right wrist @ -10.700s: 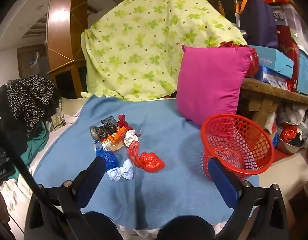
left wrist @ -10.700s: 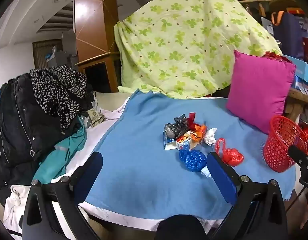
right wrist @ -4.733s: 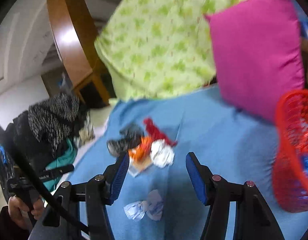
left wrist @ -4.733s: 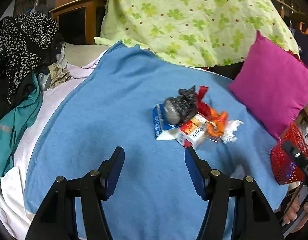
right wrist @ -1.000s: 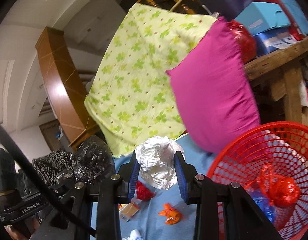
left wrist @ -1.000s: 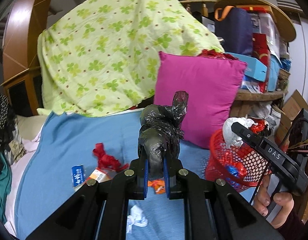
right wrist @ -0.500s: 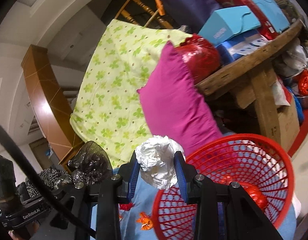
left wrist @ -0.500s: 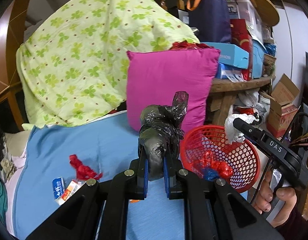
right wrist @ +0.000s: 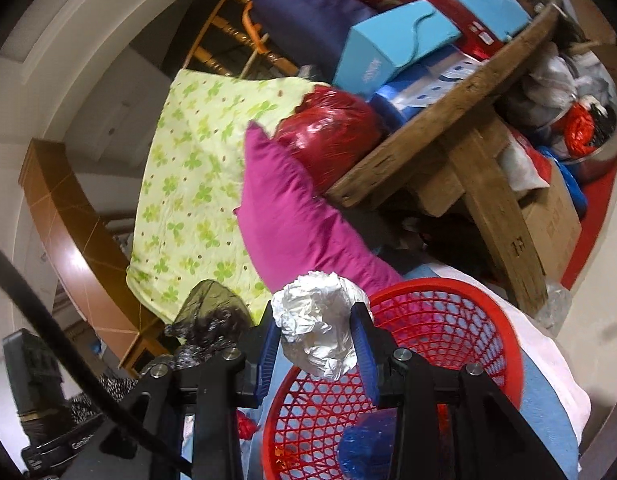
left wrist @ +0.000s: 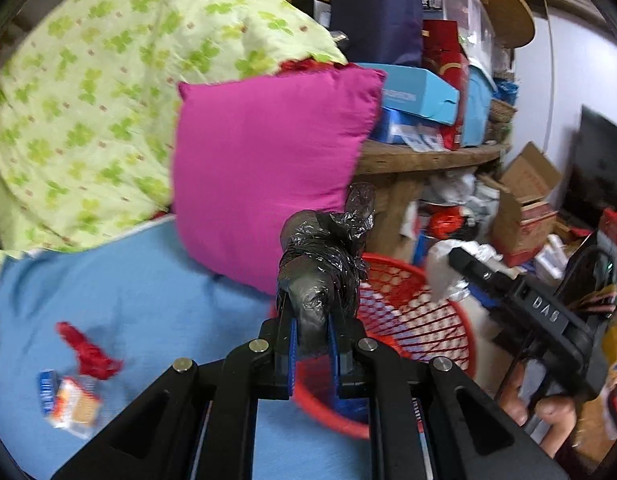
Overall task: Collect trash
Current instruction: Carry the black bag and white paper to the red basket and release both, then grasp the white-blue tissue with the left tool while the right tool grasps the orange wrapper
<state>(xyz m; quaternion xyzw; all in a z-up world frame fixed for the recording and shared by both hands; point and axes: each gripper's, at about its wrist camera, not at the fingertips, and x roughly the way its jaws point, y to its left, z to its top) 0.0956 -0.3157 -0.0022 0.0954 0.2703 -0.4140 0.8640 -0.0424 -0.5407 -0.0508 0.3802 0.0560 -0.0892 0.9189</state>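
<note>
Crinkly black plastic bag [left wrist: 322, 268], light and squashy, sits pinched in the left gripper [left wrist: 313, 334] above the red basket [left wrist: 412, 320]; the right gripper [right wrist: 319, 346], jaws just easing apart, cradles the white wad [right wrist: 318, 332] over it.

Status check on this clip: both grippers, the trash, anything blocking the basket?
Left gripper shut on black bag. Right gripper holds white wad, jaws just eased wider. Both over red basket. Nothing blocking.
</note>
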